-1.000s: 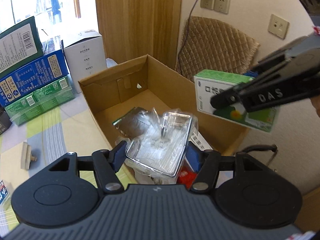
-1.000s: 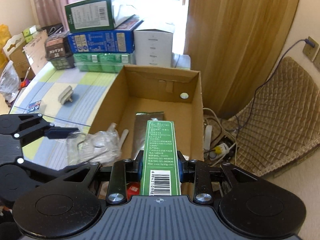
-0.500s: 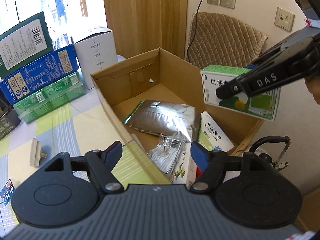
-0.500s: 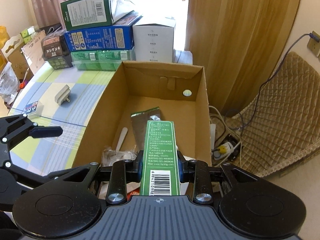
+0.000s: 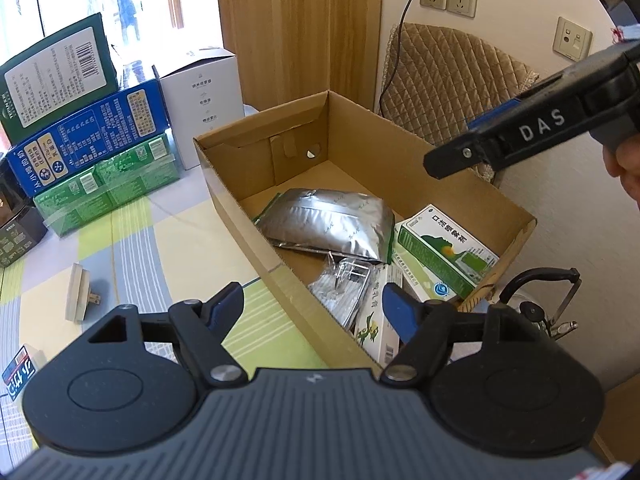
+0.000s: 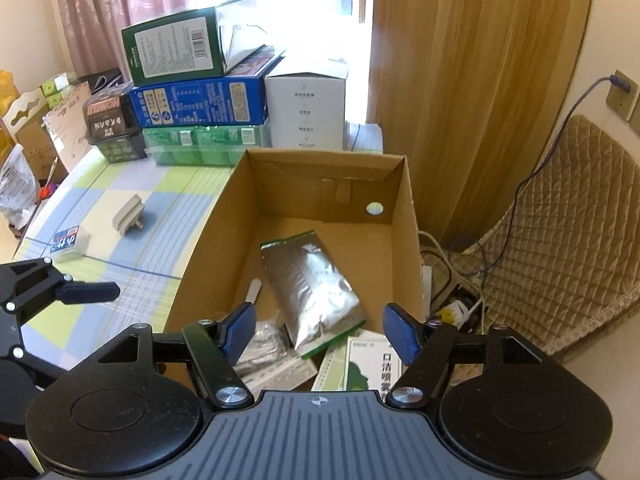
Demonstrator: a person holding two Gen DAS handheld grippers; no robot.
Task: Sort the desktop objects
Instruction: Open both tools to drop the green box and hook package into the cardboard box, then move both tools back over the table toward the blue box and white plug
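The cardboard box (image 6: 208, 240) stood on the table (image 6: 132, 248) before stacked cartons (image 6: 200, 108); in it lay a foil pouch (image 6: 312, 292) (behind the medicine box (image 5: 448, 252)).

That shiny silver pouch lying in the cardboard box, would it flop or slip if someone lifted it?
The crinkled silver foil pouch probably sags when lifted by one end. Its glossy skin looks slippery. It lies fairly flat, so it seems light.

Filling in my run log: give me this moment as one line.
left gripper: open, empty | right gripper: just opened, empty | green medicine box: lying in cardboard box | plug adapter: on table
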